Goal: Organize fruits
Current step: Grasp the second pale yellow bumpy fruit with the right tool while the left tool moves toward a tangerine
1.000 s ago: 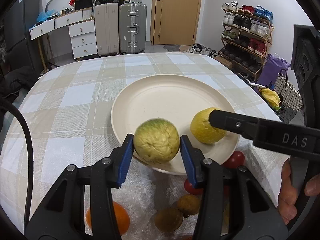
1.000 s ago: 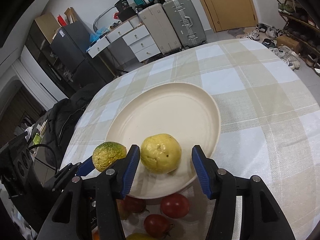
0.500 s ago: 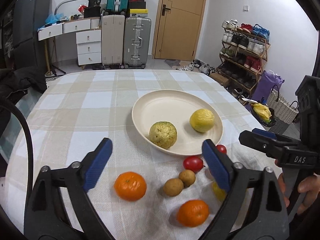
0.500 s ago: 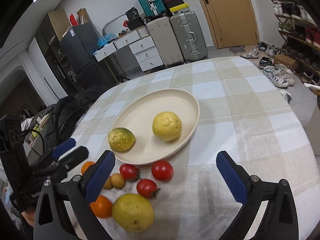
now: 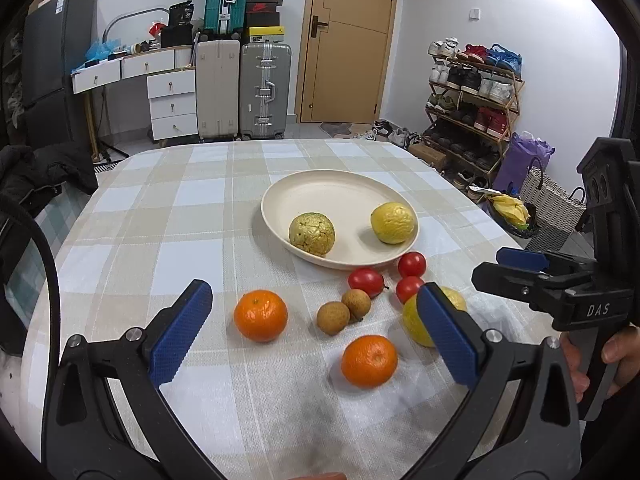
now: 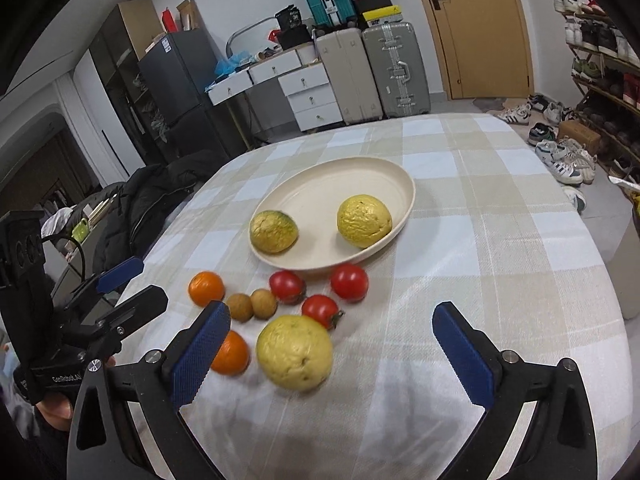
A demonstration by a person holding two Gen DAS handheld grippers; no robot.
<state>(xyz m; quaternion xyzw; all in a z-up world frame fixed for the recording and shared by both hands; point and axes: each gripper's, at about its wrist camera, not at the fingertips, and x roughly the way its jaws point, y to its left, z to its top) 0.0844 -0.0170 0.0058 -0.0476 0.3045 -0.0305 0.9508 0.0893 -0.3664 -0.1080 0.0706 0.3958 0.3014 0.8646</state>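
A cream plate (image 5: 320, 190) (image 6: 320, 184) holds a green-yellow fruit (image 5: 312, 234) (image 6: 273, 231) and a yellow fruit (image 5: 392, 223) (image 6: 364, 221). On the cloth in front of it lie two oranges (image 5: 260, 315) (image 5: 369, 360), three tomatoes (image 6: 349, 282), two small brown fruits (image 6: 251, 305) and a large yellow fruit (image 6: 294, 352). My left gripper (image 5: 316, 330) is open and empty above the near oranges. My right gripper (image 6: 332, 354) is open and empty, with the large yellow fruit between its pads but apart from them.
The round table has a checked cloth (image 5: 180, 208). A dark jacket (image 6: 152, 200) hangs at its left edge. Suitcases (image 5: 240, 88), drawers and a shoe rack (image 5: 472, 92) stand beyond the table. A basket (image 5: 552, 204) sits on the floor at the right.
Both grippers let go of their fruits on the plate, opened wide and pulled back toward the near edge. The loose fruits in front of the plate came into view.
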